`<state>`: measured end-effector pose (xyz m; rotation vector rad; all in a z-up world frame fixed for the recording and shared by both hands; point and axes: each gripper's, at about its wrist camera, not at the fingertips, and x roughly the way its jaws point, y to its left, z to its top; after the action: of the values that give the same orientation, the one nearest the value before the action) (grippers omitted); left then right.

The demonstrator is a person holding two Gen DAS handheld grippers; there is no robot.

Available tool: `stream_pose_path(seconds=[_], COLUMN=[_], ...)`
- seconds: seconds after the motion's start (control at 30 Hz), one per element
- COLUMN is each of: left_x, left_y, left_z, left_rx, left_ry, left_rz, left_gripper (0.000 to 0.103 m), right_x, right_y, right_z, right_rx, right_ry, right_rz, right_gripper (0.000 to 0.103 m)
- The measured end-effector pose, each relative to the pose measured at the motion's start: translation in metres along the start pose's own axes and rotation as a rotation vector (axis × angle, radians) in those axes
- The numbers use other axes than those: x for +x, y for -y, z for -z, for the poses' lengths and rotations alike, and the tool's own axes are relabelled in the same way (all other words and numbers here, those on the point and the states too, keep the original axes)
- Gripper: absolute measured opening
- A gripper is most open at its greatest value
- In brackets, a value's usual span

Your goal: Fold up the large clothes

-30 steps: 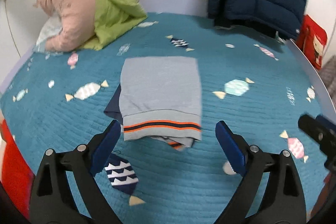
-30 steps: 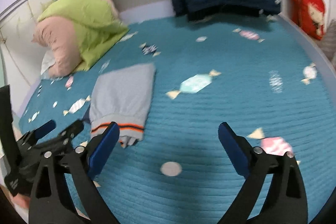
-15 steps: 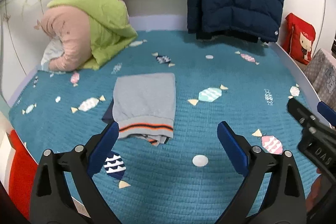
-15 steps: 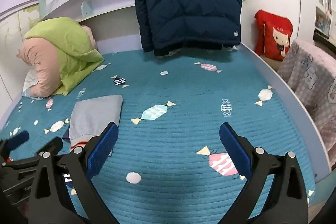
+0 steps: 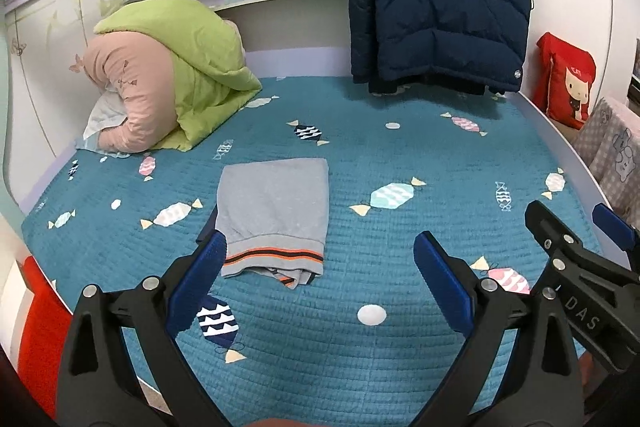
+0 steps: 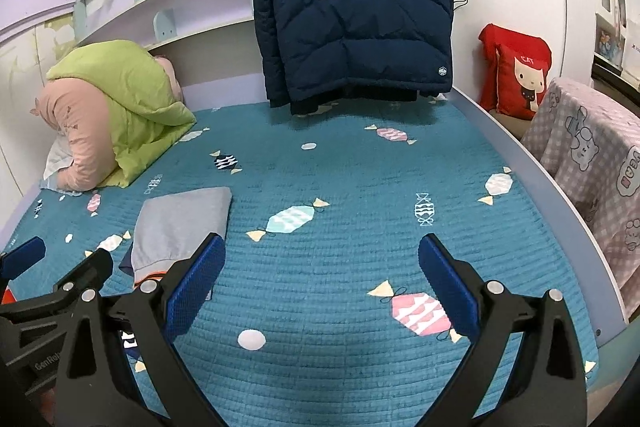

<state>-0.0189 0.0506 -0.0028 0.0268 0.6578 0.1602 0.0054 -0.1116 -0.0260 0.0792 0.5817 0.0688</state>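
Two black grippers with blue finger pads hang above the near edge of a bed covered in a teal quilted bedspread [image 5: 400, 155] printed with candy shapes. Both stand with their jaws spread wide and nothing between them. The left gripper [image 5: 320, 267] sits over the near left part of the bed, and the right gripper [image 6: 322, 267] over the near middle; each shows at the edge of the other's view.

One grey folded garment with an orange and dark stripe at its hem [image 5: 276, 211] lies flat on the bedspread, left of the bed's middle and toward the near edge, its striped hem facing the grippers. A dark blue layer peeks out at its left side, and a bit of striped cloth pokes out below the hem. Neither gripper touches it.

At the far left corner of the bed sits a bundled green and pink quilt [image 5: 168, 75]. A navy and yellow puffer jacket [image 6: 352, 7] hangs over the far edge. Beyond the right edge are a red cartoon cushion [image 6: 516, 71] and a pink checked blanket with bear prints [image 6: 592, 147].
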Motion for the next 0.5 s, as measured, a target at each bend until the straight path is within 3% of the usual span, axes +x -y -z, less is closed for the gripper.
stream_pose_path(seconds=[0.5], left_x=[-0.0013], left_y=[0.0041], left_z=[-0.0010], left_rx=[0.007], left_ry=[-0.011], left_rz=[0.026], left_gripper=[0.095], right_x=[-0.0052], right_y=[0.0048], right_z=[-0.0002], right_rx=[-0.022], right_ry=[0.010], right_rz=[0.033], right_gripper=[0.094])
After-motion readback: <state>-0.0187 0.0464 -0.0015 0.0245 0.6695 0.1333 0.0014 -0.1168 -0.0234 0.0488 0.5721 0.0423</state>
